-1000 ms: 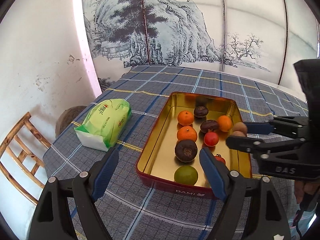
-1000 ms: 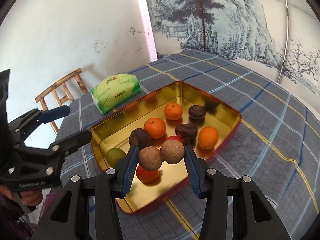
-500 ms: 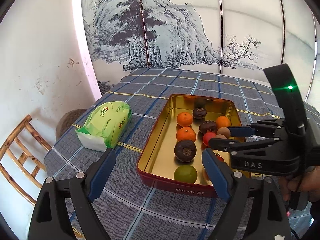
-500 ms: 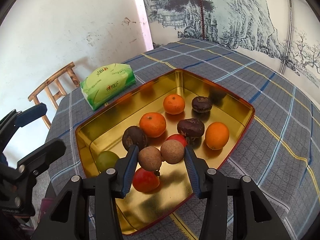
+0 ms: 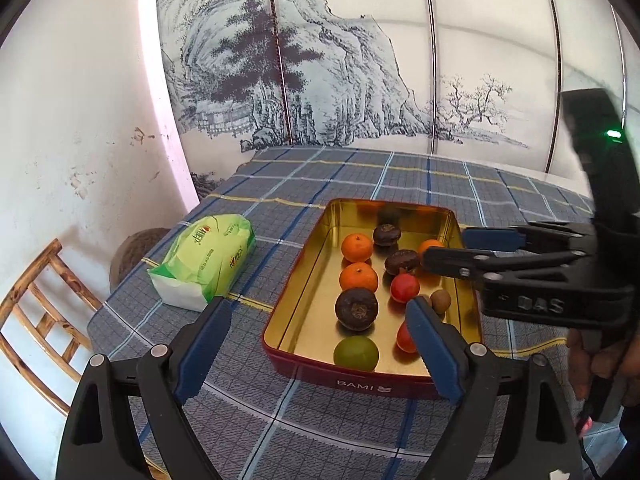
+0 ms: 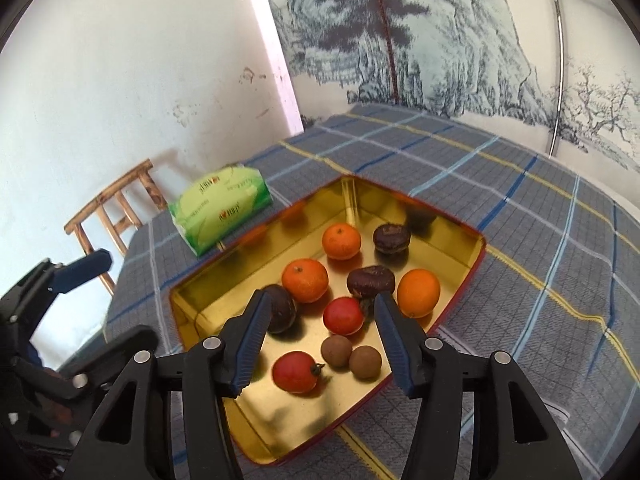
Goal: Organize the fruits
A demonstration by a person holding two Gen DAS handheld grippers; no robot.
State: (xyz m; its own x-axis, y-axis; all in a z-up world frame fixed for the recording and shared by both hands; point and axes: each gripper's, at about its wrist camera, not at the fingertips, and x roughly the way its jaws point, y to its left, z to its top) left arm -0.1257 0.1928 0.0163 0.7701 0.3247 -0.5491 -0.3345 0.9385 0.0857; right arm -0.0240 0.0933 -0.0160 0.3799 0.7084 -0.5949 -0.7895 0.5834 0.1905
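A gold tin tray [image 5: 360, 384] [image 6: 260, 400] holds oranges [image 5: 359, 278] [image 6: 305, 281], dark wrinkled fruits [image 5: 357, 309] [image 6: 371, 281], red tomatoes [image 5: 405, 288] [image 6: 343, 316] and a green fruit [image 5: 356, 353]. Two brown longans [image 6: 337, 351] lie side by side on the tray floor near its front edge, touching neither finger. Above them my right gripper [image 6: 321, 296] [image 5: 444, 248] has its jaws opening, with nothing held. My left gripper [image 5: 318, 300] [image 6: 130, 298] stands open in front of the tray's near end, empty.
A green tissue pack [image 5: 208, 260] [image 6: 222, 208] lies on the checked tablecloth [image 5: 360, 176] left of the tray. A wooden chair [image 5: 36, 312] [image 6: 116, 208] stands past the table's edge by the white wall. A painted screen [image 5: 320, 80] backs the table.
My right gripper has let go of the two longans, which now rest on the tray floor, and its jaws have spread. The left jaws widened slightly.
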